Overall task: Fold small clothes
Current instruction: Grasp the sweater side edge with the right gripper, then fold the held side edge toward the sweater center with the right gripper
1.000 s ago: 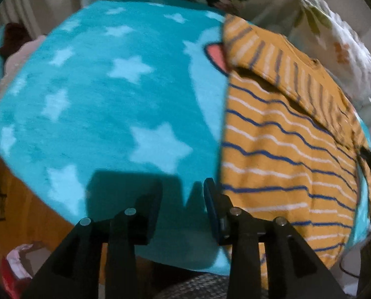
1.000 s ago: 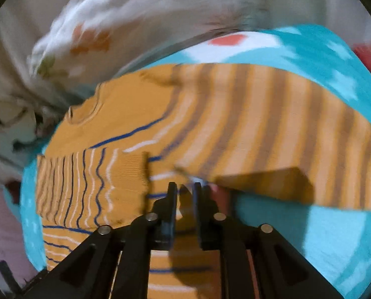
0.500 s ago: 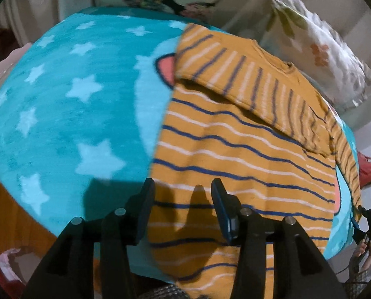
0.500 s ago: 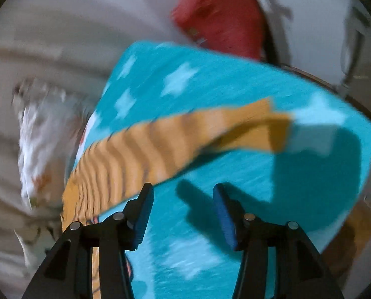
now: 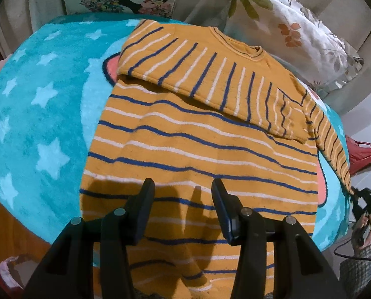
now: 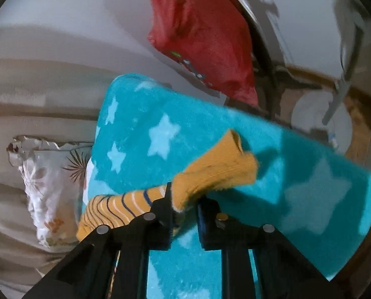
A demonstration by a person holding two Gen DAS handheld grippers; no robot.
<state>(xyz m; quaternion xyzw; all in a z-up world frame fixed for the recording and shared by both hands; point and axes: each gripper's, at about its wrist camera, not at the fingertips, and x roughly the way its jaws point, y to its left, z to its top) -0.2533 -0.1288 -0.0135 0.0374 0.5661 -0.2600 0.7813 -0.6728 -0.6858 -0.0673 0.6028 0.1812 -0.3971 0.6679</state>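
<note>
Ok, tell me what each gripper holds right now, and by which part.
The right gripper has just closed its jaws on the striped orange sweater, gripping the cuff end of its sleeve. The left gripper holds nothing, its jaws open above the sweater's body.

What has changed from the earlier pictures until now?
The right gripper swung to the free sleeve's cuff and its jaws have just closed on it. The left gripper moved from the star blanket over the striped sweater, opening wider, empty. The other sleeve remains folded across.

Mustard striped sweater [image 5: 197,134] flat on star blanket, one sleeve folded across chest.
</note>
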